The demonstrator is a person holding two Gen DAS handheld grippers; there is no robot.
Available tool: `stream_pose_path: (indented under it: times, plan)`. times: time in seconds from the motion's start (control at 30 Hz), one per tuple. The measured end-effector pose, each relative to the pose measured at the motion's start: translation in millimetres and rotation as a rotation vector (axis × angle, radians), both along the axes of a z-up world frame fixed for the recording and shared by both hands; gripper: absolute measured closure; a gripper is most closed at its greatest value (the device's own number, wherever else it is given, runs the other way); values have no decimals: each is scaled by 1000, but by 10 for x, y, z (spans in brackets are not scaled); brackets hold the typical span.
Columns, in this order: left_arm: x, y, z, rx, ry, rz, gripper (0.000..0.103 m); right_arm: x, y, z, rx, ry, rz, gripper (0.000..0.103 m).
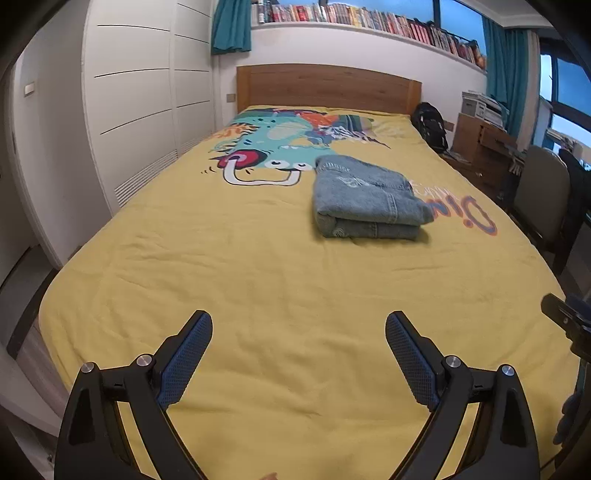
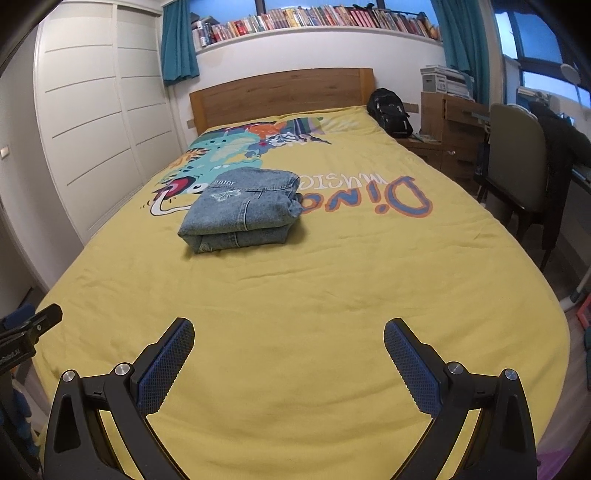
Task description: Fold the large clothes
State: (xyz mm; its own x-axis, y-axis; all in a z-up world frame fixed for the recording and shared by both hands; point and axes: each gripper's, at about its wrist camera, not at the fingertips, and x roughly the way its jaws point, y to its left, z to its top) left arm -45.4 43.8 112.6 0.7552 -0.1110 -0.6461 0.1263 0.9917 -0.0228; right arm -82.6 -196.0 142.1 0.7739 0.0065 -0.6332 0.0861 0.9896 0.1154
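A blue denim garment [image 1: 364, 197] lies folded into a compact bundle on the yellow bedspread [image 1: 258, 288], past the middle of the bed. It also shows in the right wrist view [image 2: 243, 210]. My left gripper [image 1: 298, 325] is open and empty, held over the near part of the bed, well short of the garment. My right gripper [image 2: 288, 332] is open and empty too, also over the near part of the bed. The right gripper's side shows at the right edge of the left wrist view [image 1: 565, 317]. The left gripper shows at the left edge of the right wrist view [image 2: 33, 325].
A wooden headboard [image 2: 280, 96] stands at the far end. White wardrobe doors [image 1: 140, 110] line the left side. A black backpack [image 2: 391, 110], wooden desk [image 2: 454, 125] and a chair [image 2: 517, 170] with dark clothing stand right of the bed. A shelf of books [image 2: 314, 20] runs above.
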Motion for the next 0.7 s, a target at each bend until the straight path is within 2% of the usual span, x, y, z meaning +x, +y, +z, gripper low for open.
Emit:
stream_pose_path:
  times: [0.33,0.7]
  plan:
    - [59,-41,-71,35,-14,-1,10,27,65,-38,-45,-6,-14,0]
    - [81,11,-117,31,-16,9,10,34,60,-101,-69,12,-25,0]
